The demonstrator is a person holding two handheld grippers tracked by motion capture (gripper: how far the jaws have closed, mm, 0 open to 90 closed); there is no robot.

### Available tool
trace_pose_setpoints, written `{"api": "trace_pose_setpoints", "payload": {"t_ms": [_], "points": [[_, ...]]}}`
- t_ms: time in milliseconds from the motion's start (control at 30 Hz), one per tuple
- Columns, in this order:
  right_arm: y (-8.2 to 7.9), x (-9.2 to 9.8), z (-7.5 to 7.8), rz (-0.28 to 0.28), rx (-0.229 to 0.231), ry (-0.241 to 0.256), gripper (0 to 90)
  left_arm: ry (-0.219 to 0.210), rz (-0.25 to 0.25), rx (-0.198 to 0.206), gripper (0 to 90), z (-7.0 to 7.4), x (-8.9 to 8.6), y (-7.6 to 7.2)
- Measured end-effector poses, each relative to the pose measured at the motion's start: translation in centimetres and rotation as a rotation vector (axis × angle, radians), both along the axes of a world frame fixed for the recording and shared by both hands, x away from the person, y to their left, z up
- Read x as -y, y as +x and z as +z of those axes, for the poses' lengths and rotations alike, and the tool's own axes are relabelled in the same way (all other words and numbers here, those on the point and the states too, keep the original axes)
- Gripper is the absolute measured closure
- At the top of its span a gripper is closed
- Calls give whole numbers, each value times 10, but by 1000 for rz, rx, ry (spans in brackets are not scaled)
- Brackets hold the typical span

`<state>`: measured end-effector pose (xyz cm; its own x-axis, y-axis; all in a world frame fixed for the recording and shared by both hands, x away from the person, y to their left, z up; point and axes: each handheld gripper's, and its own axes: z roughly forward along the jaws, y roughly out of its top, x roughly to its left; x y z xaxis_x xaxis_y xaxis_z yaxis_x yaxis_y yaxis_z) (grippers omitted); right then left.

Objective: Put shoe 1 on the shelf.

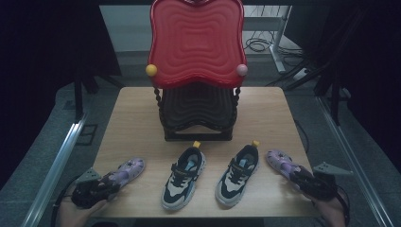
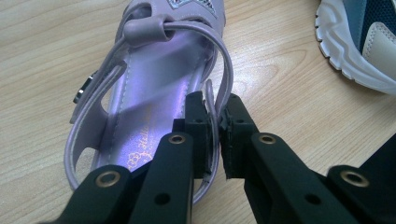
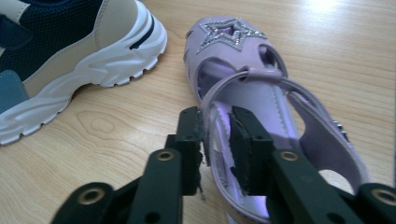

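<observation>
Left tongs [image 2: 212, 135] and right tongs [image 3: 217, 144] each pinch a purple sandal's heel strap [image 2: 211, 100], probably for lifting toward the red rack [image 1: 196, 42].

**Two lilac sandals, one at each end of the row**

I saw the left sandal [image 1: 125, 170] lying sole-down near the tabletop's front left corner, toe angled inward and away from me, its heel strap [image 2: 215, 112] pinched upright. The right sandal [image 1: 280, 162] lay near the front right corner, toe angled inward, a glittery star [image 3: 230, 32] on its toe, its heel strap [image 3: 215, 121] likewise clamped.
</observation>
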<state>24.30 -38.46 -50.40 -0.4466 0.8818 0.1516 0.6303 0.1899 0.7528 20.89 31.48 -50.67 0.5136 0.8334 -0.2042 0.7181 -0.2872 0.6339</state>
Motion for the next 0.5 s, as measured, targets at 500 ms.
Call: {"api": "trace_pose_setpoints", "payload": {"t_ms": [500], "points": [[3,-1,-3,28,-19,14,855,-18,5,2,858,-2,-2,1]]}}
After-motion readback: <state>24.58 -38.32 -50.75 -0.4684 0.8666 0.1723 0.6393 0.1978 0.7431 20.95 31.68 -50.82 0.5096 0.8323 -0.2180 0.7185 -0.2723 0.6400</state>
